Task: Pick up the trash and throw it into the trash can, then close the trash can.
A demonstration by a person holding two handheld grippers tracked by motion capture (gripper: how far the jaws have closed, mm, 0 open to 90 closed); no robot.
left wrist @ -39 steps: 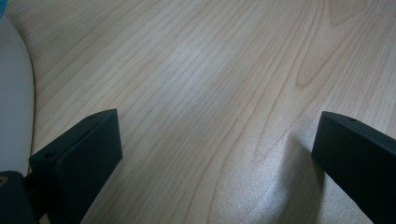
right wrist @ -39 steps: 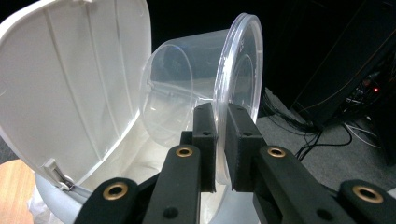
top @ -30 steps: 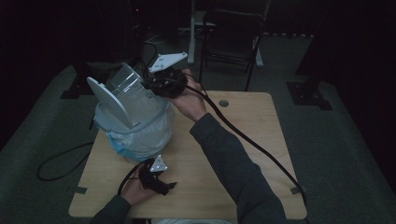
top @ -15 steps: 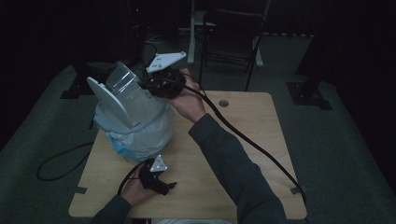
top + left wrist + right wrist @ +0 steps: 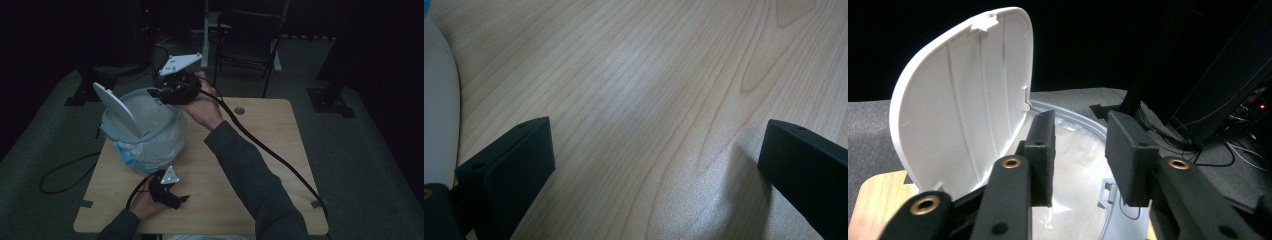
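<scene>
A small grey bin (image 5: 150, 145) with a clear plastic liner stands at the table's left, its white lid (image 5: 116, 107) tipped up. My right gripper (image 5: 156, 93) hovers over the bin's far rim and points left across the opening. Its jaws have just been opening and nothing is between them. In the right gripper view the gripper (image 5: 1080, 125) frames the liner (image 5: 1073, 165), with the raised lid (image 5: 963, 90) to the left. My left gripper (image 5: 181, 200) rests near the table's front edge. In the left gripper view its jaws (image 5: 659, 135) stand wide open over bare wood.
The wooden table (image 5: 260, 150) has a round grommet (image 5: 240, 110) near its far edge. The right gripper's black cable (image 5: 280, 160) runs across the table to the right. A chair (image 5: 250, 35) stands behind the table, and a cable (image 5: 60, 175) loops on the floor at the left.
The right gripper's jaws have parted. The fold of clear liner that stood up by that gripper has sunk back to the bin's rim. The left hand has stayed still.
</scene>
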